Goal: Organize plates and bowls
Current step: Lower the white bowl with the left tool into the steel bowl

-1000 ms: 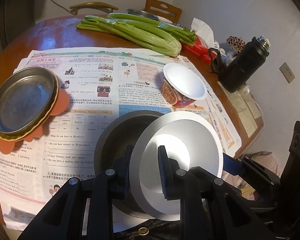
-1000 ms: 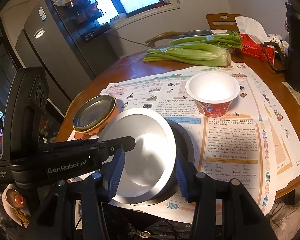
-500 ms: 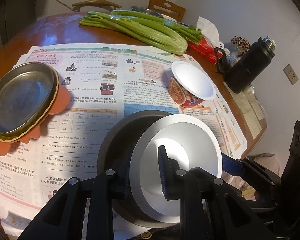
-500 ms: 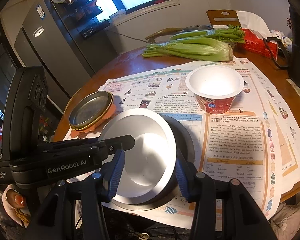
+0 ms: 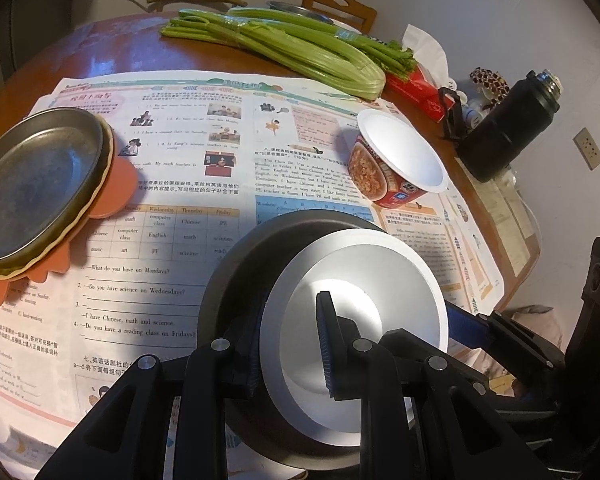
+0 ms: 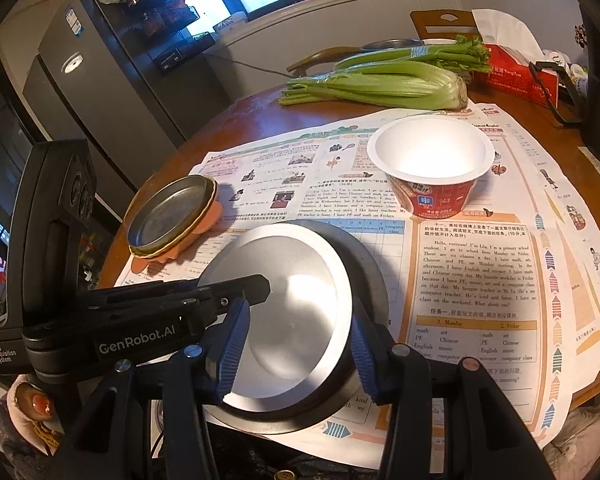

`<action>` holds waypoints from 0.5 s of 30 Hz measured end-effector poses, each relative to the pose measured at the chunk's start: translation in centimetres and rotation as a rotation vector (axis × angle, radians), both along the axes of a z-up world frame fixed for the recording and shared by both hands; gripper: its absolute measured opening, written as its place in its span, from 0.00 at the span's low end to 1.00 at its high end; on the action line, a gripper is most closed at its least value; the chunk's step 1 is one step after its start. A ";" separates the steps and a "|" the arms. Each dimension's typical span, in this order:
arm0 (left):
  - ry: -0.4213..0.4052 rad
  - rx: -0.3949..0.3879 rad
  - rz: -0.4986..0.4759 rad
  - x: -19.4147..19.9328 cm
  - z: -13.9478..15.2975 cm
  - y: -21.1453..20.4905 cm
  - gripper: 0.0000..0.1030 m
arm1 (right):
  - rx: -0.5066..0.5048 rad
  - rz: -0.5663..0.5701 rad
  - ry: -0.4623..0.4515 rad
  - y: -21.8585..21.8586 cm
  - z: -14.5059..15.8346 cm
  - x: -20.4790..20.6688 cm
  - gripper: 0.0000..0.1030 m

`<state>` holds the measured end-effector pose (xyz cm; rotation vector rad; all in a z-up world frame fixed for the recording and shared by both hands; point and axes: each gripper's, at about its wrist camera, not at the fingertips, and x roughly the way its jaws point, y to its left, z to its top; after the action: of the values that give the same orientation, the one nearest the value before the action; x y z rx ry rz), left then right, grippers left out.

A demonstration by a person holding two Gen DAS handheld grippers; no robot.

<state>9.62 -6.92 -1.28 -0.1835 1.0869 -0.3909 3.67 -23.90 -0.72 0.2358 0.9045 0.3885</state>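
Observation:
A silver metal bowl hangs tilted just over a dark grey plate at the near table edge. My left gripper is shut on its near rim, one finger inside the bowl and one outside. My right gripper is shut on the opposite rim; its blue finger shows at the bowl's right. A metal plate lies on a yellow plate and an orange mat at the left. A red paper bowl stands empty beyond.
Newspaper covers the round wooden table. Celery, a red tissue box and a black flask lie along the far and right side. Chairs stand behind the table, a fridge at the left.
Both grippers have sunk a little with the silver bowl, bringing it closer to the dark grey plate. The grips have not changed.

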 end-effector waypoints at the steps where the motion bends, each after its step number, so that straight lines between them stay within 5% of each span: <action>1: 0.001 0.002 0.001 0.0 0.0 0.0 0.24 | -0.001 0.000 0.000 0.0 0.0 0.0 0.48; 15: -0.029 0.034 0.028 -0.6 0.8 0.6 0.28 | -0.008 -0.017 -0.012 -0.3 0.2 -0.1 0.48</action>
<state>9.01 -6.34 -0.43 -0.1626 1.0607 -0.3485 3.57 -24.20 -0.49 0.2332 0.8916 0.3702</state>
